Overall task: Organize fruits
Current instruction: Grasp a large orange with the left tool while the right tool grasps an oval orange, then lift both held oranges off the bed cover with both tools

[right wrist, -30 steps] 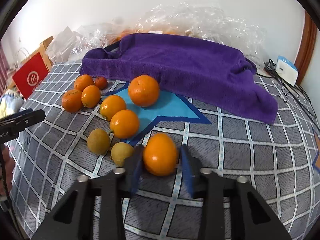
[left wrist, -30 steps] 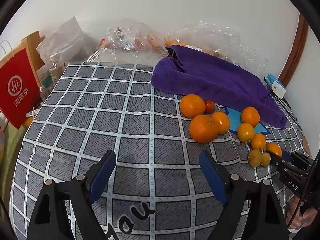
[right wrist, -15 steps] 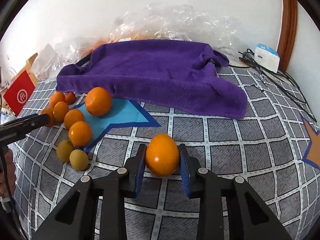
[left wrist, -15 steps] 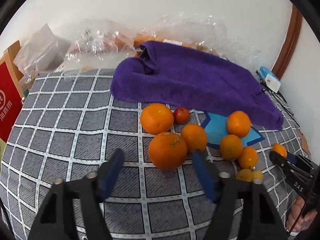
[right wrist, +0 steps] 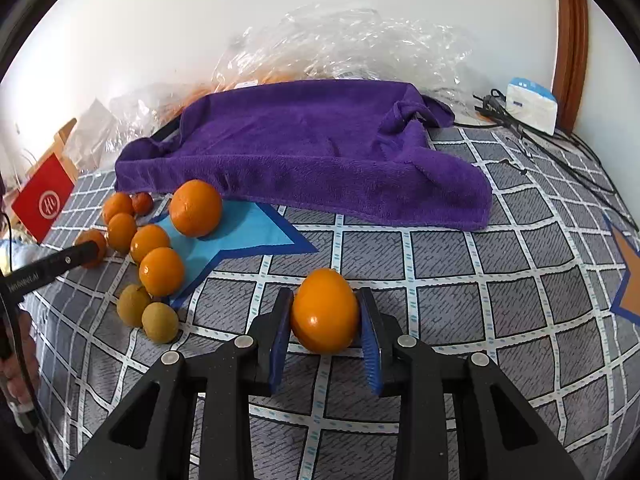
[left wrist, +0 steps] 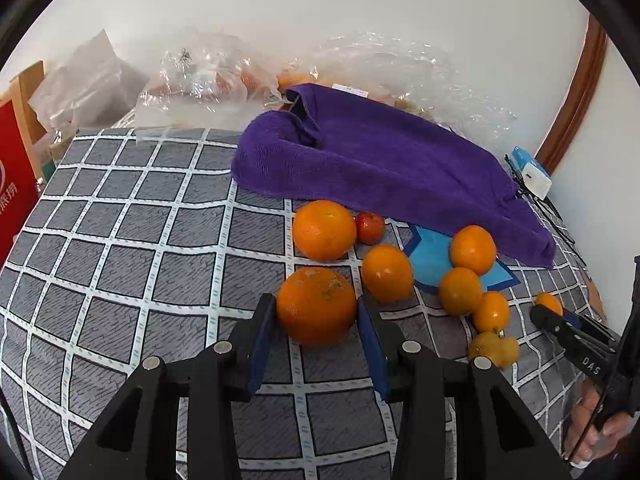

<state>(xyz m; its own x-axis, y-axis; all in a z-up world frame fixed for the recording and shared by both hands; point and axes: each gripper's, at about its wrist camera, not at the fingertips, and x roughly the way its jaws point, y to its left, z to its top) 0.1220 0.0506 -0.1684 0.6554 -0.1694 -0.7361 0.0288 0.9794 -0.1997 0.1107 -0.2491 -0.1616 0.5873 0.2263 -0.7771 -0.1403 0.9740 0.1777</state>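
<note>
Item: left gripper (left wrist: 317,322), blue-padded fingers set against both flanks of a large, dimpled, scuffed orange (left wrist: 316,305) resting on the checked grey cloth (left wrist: 120,240), apparently just pinching it; right gripper (right wrist: 325,320) pinched a smoother, glossy, egg-shaped orange (right wrist: 324,310), which sat low between its pads on or just above the cloth. Step judged: sorting by kind, two fruits in grasp, the next move calling for a firm, gentle lift clear of neighbours. Beyond the left tips lay round oranges (left wrist: 324,230), a small red fruit (left wrist: 370,227), and a plush purple towel (left wrist: 380,160); left of the right tongs, two dull yellow-green fruits (right wrist: 134,305).
</note>
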